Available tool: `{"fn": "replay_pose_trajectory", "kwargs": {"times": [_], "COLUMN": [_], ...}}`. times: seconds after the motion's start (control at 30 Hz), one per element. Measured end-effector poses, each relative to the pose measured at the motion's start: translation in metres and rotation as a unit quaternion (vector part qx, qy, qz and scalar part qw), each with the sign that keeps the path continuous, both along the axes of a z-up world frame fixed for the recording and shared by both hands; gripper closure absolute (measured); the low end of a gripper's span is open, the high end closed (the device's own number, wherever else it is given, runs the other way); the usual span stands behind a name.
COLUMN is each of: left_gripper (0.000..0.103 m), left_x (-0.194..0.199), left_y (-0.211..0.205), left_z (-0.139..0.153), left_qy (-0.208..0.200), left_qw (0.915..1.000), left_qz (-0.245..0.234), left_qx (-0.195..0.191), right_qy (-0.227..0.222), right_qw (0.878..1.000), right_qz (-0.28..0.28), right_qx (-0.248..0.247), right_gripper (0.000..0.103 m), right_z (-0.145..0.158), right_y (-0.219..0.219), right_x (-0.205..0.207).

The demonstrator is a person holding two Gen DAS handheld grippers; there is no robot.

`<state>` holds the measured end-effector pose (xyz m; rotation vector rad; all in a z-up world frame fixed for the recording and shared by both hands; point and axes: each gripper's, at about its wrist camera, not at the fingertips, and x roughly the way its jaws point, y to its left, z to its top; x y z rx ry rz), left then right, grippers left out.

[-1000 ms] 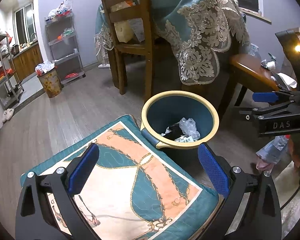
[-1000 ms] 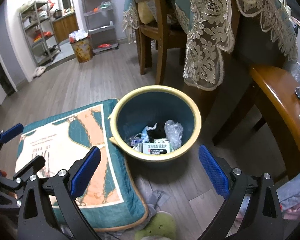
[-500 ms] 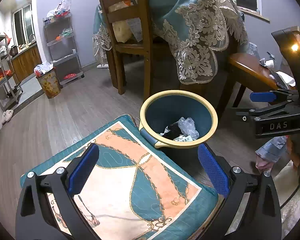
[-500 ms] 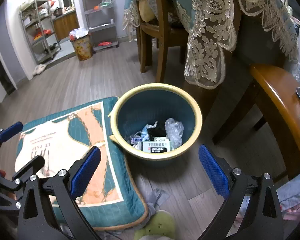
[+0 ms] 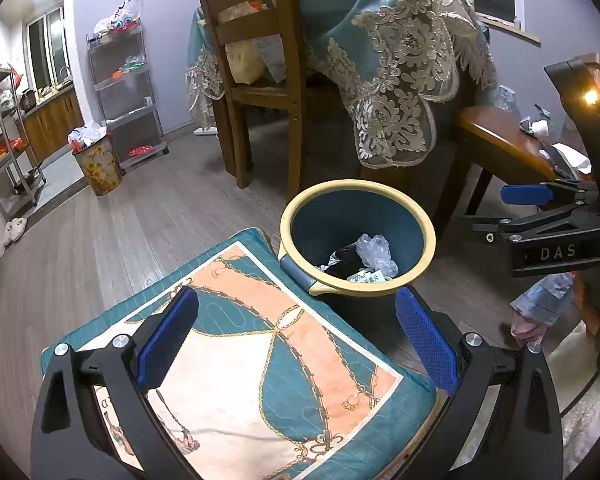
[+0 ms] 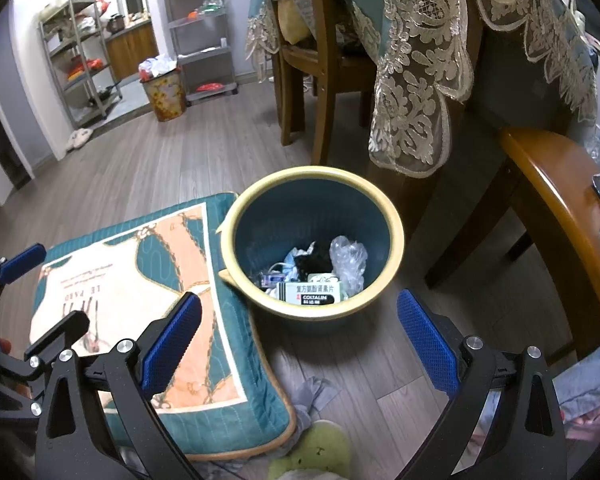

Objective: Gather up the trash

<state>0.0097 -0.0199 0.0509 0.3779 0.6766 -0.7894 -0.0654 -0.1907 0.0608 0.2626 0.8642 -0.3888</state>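
We are holding both the left hand-held gripper (image 5: 296, 332) and the right hand-held gripper (image 6: 298, 330) spread wide, empty, over the trash bin (image 6: 312, 240) beside the cushion (image 6: 148, 280).

Domestic dining room opening onto a kitchen: wood-plank floor (image 6: 148, 168), table under a lace-edged cloth (image 5: 384, 64), wooden chair (image 5: 260, 60), floor cushion (image 6: 140, 304), slippers (image 6: 78, 138), wire shelving (image 5: 128, 92) stocked with household goods, and wooden cabinets (image 5: 50, 124) by a window.
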Motion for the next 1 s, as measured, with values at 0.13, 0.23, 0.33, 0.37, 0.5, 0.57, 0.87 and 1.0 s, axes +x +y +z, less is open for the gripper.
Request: {"fn": "replay_pose_trajectory", "kwargs": {"times": [0.13, 0.23, 0.33, 0.37, 0.5, 0.57, 0.87, 1.0], "left_gripper": [0.006, 0.006, 0.006, 0.006, 0.006, 0.006, 0.006, 0.006], "left_x": [0.0000, -0.0004, -0.0005, -0.0005, -0.0010, -0.0008, -0.0006, -0.0006], "left_y": [-0.0004, -0.0004, -0.0009, -0.0010, -0.0003, -0.0006, 0.0004, 0.0009], "left_z": [-0.0001, -0.0002, -0.0001, -0.0003, -0.0006, -0.0005, -0.0006, -0.0005], "left_qy": [0.000, -0.001, -0.001, 0.000, 0.000, 0.001, 0.001, 0.001], "left_qw": [1.0000, 1.0000, 1.0000, 1.0000, 1.0000, 1.0000, 1.0000, 1.0000], "left_qz": [0.000, -0.001, -0.001, 0.000, -0.001, -0.001, -0.002, -0.002], "left_qx": [0.000, 0.001, 0.000, 0.001, 0.002, 0.001, 0.001, 0.001], "right_qy": [0.000, 0.001, 0.001, 0.001, 0.002, 0.001, 0.002, 0.002], "right_qw": [1.000, 1.000, 1.000, 1.000, 1.000, 1.000, 1.000, 1.000], "right_qz": [0.000, 0.000, 0.000, 0.000, 0.000, 0.000, 0.000, 0.000], "right_qx": [-0.001, 0.000, -0.001, -0.001, 0.000, 0.000, 0.000, -0.001], "right_gripper": [0.006, 0.006, 0.006, 0.006, 0.006, 0.006, 0.006, 0.006], "right_z": [-0.0003, -0.0002, -0.0003, -0.0008, -0.0006, -0.0004, 0.0000, 0.0002], "right_y": [0.0007, 0.0007, 0.0008, 0.0004, 0.0005, 0.0006, 0.0007, 0.0010], "right_x": [-0.0002, 0.0000, -0.0003, -0.0006, -0.0001, 0.0001, 0.0001, 0.0000]}}
